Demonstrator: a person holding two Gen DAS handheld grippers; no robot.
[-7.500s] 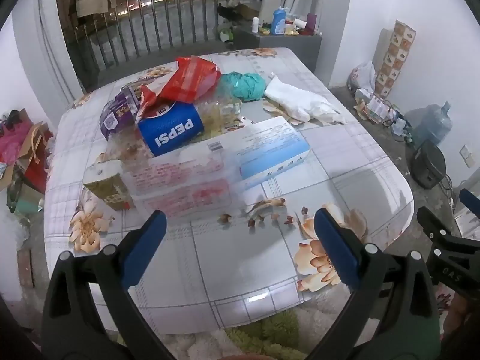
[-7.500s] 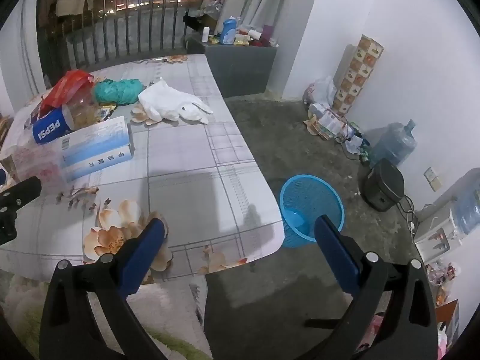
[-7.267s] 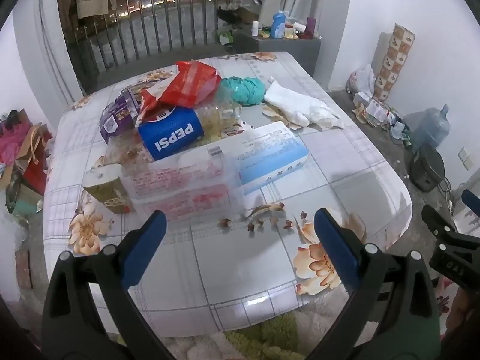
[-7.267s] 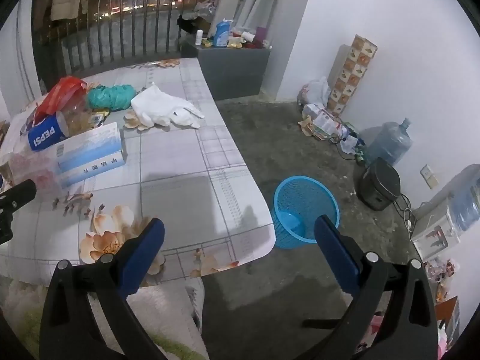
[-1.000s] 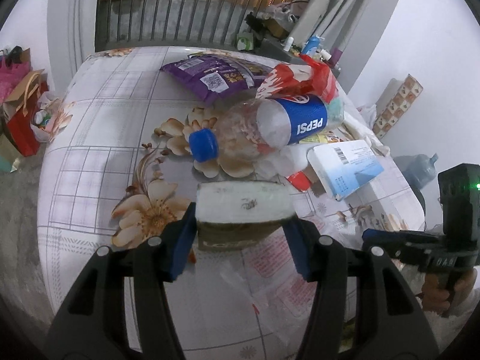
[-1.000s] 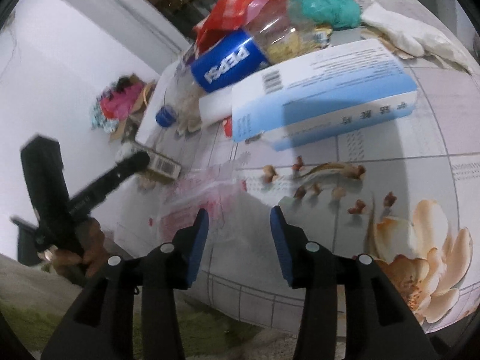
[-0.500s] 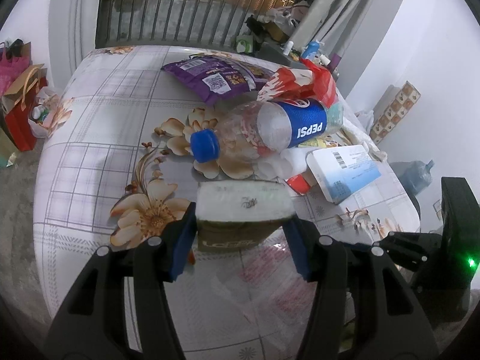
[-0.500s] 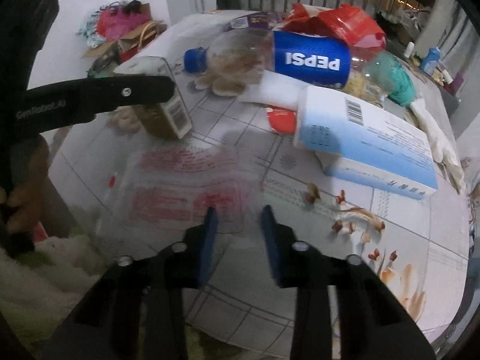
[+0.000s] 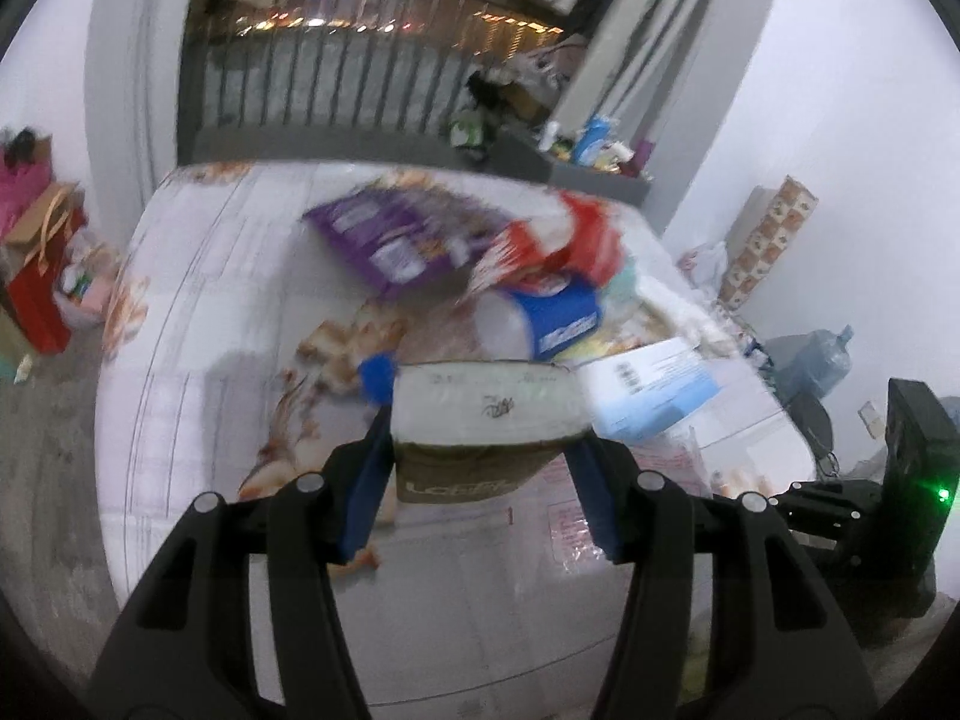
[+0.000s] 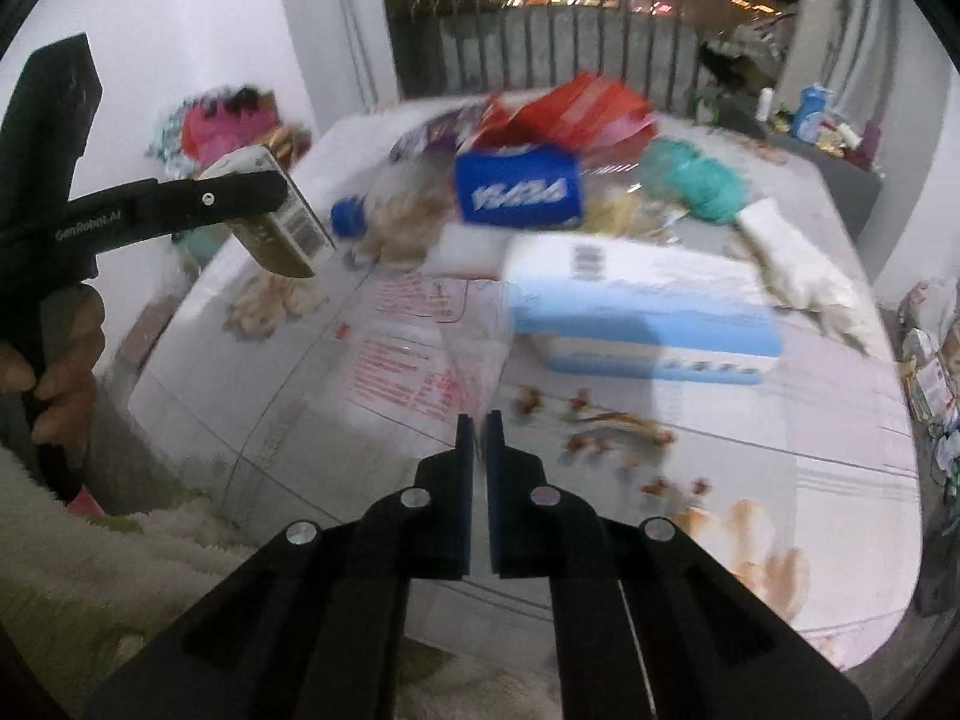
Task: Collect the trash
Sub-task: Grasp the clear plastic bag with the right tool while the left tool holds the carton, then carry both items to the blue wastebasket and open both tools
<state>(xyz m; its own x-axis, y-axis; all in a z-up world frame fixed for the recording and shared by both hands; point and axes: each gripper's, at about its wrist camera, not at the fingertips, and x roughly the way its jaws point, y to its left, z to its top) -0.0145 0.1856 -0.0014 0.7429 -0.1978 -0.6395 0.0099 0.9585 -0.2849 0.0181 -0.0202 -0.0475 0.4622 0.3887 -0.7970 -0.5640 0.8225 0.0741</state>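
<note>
Both views are fisheye, with black corners and lines bowing hard toward the rim. Cool, even indoor light whitens the walls [image 9: 840,90]; beyond the railing [image 9: 336,90] it is dark, dotted with small lights. Motion blur smears the litter on the counter [image 10: 780,450], while the near fingers [image 10: 462,480] stay sharp. A soft shadow crosses the blue-and-white box [image 10: 636,312].

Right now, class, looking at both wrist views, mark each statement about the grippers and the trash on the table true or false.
1. The left gripper holds a small carton. True.
2. The right gripper is wide open. False: it is pinched on a clear plastic bag.
3. The Pepsi bottle stands upright. False: it lies on its side.
4. A blue and white box lies on the table. True.
</note>
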